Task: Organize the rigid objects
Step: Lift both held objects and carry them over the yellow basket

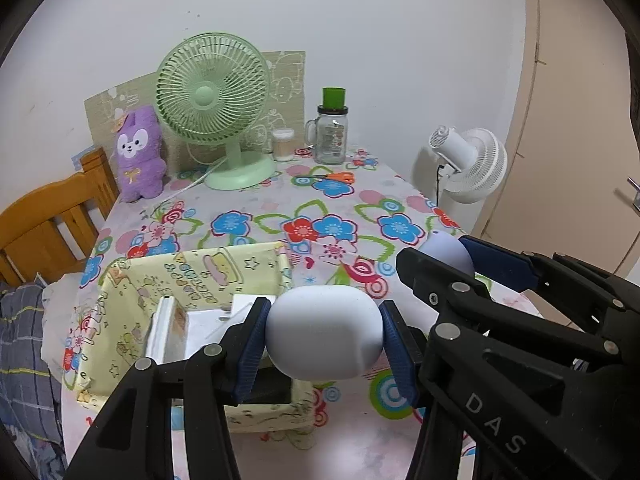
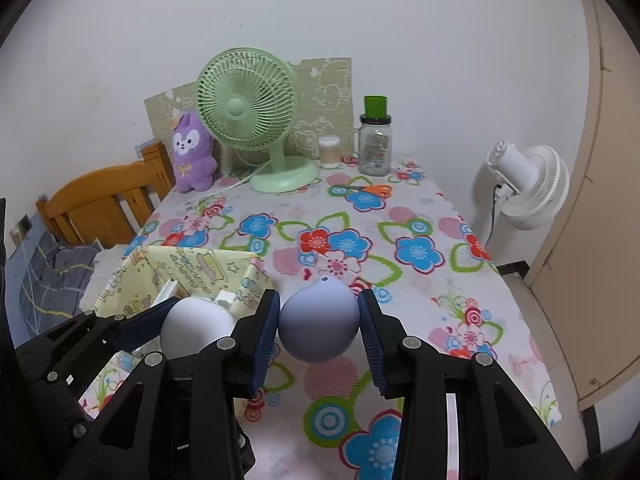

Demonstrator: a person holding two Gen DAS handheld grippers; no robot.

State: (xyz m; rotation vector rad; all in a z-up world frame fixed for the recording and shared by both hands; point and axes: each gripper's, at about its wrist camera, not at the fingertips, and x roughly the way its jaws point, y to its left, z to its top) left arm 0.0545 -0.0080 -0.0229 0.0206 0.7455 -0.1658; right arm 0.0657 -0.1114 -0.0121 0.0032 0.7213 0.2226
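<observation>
My left gripper (image 1: 324, 336) is shut on a white rounded egg-shaped object (image 1: 324, 332) and holds it over the right edge of the yellow patterned fabric box (image 1: 188, 276). My right gripper (image 2: 320, 320) is shut on a lavender teardrop-shaped object (image 2: 320, 320) with a small hole at its tip, above the floral tablecloth (image 2: 360, 220). The two grippers are side by side; the right one (image 1: 460, 260) shows in the left wrist view, and the white object (image 2: 196, 328) shows in the right wrist view. White flat items (image 1: 172, 328) lie inside the box.
At the table's back stand a green desk fan (image 1: 212, 104), a purple plush toy (image 1: 138, 152), a glass jar with a green lid (image 1: 332, 132), a small container (image 1: 283, 144) and orange scissors (image 1: 332, 177). A wooden chair (image 1: 52, 220) is left; a white fan (image 1: 468, 160) is right.
</observation>
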